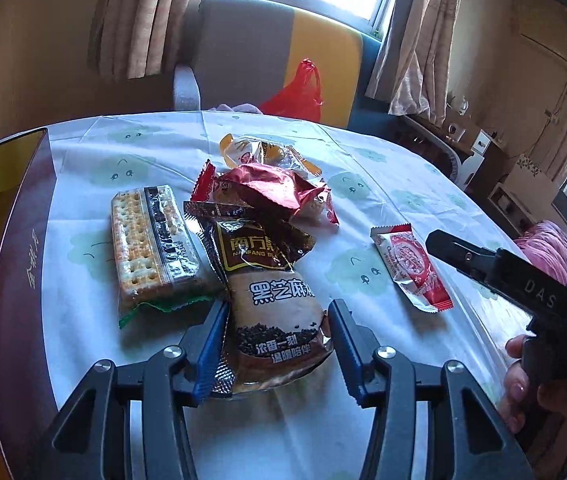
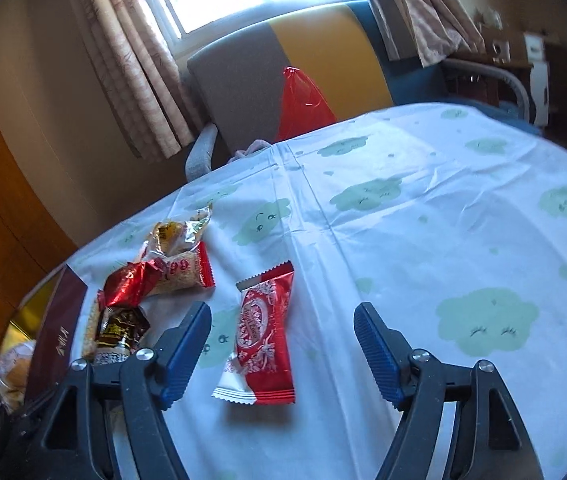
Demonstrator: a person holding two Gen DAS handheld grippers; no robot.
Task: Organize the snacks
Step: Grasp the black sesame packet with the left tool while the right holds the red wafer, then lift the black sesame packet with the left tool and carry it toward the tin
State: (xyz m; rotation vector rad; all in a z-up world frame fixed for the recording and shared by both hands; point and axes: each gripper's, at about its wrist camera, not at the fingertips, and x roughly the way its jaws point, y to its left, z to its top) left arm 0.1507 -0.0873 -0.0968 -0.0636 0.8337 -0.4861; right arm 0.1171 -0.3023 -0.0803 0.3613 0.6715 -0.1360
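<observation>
Cloud-printed cloth covers my worktop [image 1: 383, 200], with curtains and a grey-and-yellow chair beyond. Taking the brown sesame packet [image 1: 279, 312] as my mark: far left of it one gift box [image 1: 19, 240] is cut off by the frame, its contents hard to make out. Just left lies one cracker pack [image 1: 151, 248]. My left tongs [image 1: 279, 344] straddle the sesame packet, released, pads not pressing. Behind it two crumpled wrappers, one red [image 1: 275, 192] and one yellow [image 1: 259, 152], overlap. Right of it lies one red-and-white sachet [image 2: 263, 344], between my right tongs [image 2: 283, 352], released too.
</observation>
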